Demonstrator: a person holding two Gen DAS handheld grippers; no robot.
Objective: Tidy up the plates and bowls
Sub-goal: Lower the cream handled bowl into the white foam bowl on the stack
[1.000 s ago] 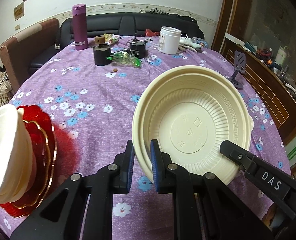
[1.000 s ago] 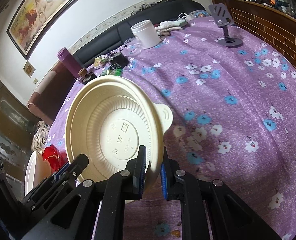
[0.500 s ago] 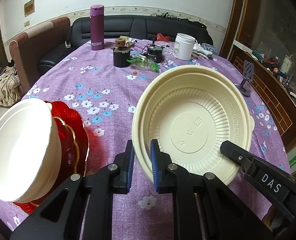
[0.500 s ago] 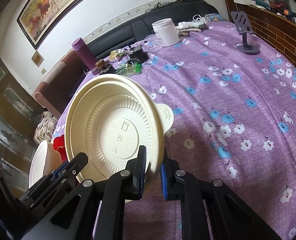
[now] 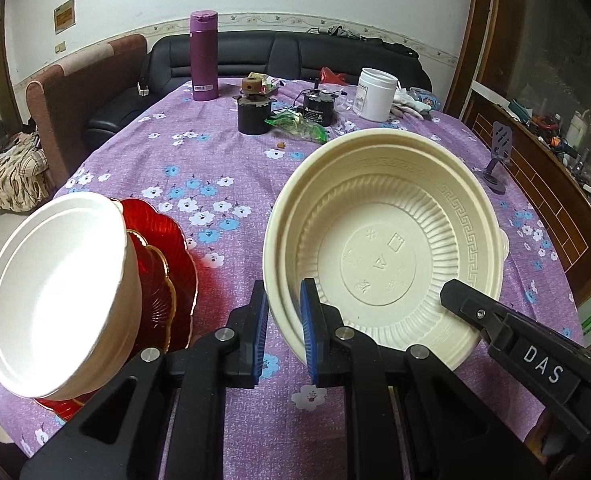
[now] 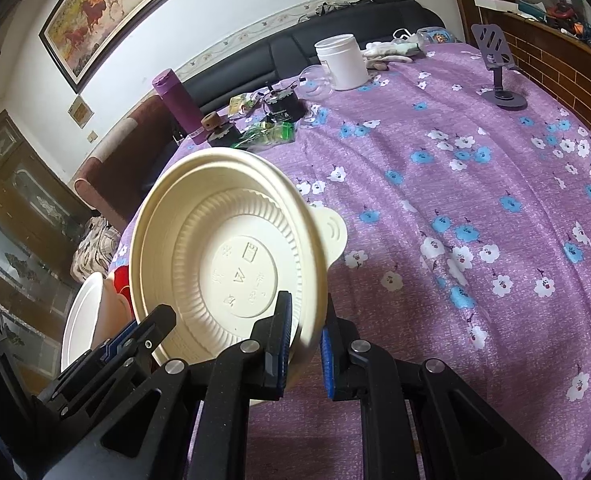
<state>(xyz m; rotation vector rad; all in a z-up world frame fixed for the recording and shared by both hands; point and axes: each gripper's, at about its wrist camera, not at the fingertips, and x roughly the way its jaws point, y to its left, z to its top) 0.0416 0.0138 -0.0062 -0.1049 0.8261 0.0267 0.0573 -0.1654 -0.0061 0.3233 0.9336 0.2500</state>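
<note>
A cream plastic bowl [image 5: 379,256] with a ribbed inside and a small tab handle hangs tilted above the purple flowered tablecloth [image 5: 223,152]. My left gripper [image 5: 283,312] is shut on its left rim. My right gripper [image 6: 307,328] is shut on its right rim, near the tab, and the bowl [image 6: 235,256] fills the middle of that view. One finger of the right gripper [image 5: 467,304] shows in the left wrist view. At the table's left edge a white bowl [image 5: 55,300] sits on red scalloped plates [image 5: 163,248]. The same white bowl [image 6: 81,320] is half hidden behind the cream one.
At the far side stand a purple flask [image 5: 203,56], a black pot [image 5: 254,114], a green packet [image 5: 295,126] and a white jar [image 5: 375,94]. A phone stand [image 6: 499,80] is at the right edge. A black sofa [image 5: 295,60] lies behind the table.
Both grippers have carried the cream bowl leftward. The white bowl and red plates now stand further into the left wrist view. Both grips are unchanged.
</note>
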